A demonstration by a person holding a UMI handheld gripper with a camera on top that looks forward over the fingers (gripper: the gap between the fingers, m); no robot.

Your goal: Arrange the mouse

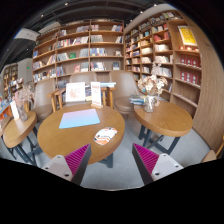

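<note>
library room seen from a hand-held claw (112,160) whose two fingers sit low in the foreground, spread wide apart with nothing between them. each finger carries a magenta pad (76,158) on its inner face.

just ahead of the fingers stands a round wooden worktop (55,140). near its front edge, closest to the claw, lies a small pale object with darker markings, likely the mouse (105,135). its long axis runs slantwise across the worktop, one end toward the right-hand finger and the other angled away to the left; which end is its front cannot be told. it looks whitish with reddish or dark patches, low and flat, lying on the wood alone.

beyond it, toward the middle of the same worktop, a light blue mat (79,118) lies flat. further back stands an upright white display (76,92) with a chair (62,100) around it.

a second round worktop (165,118) is to the right, bearing a vase of flowers (150,90). part of a third worktop (15,130) shows at the left. tall wooden bookshelves (95,50) filled with books line the back and right walls.
</note>
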